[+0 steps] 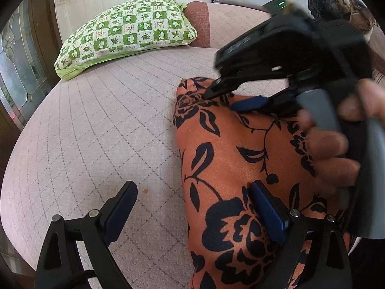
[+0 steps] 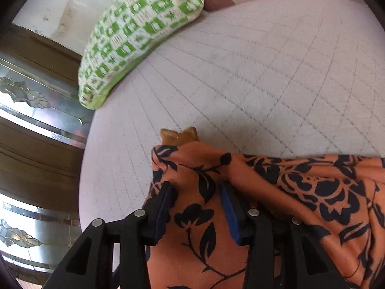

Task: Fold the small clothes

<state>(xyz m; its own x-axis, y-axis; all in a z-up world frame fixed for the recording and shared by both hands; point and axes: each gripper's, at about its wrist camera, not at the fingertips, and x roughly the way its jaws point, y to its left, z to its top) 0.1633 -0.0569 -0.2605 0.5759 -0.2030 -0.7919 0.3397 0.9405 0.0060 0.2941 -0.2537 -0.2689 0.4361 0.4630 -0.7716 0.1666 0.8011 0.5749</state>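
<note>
Folding this orange floral garment (image 1: 231, 168) means limp, slippery cloth — pinch the corner. Your right gripper (image 2: 196, 207) straddles a fold, jaws part-open; left gripper (image 1: 192, 207) gapes, empty.

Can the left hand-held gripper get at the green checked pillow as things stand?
Probably yes: the left hand-held gripper is open, and only bare quilted mattress lies before the green checked pillow.

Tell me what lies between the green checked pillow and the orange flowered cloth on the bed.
Only bare quilted bedcover lies between the green checked pillow and the orange flowered cloth. Both wrist views show that stretch with nothing on it.
</note>
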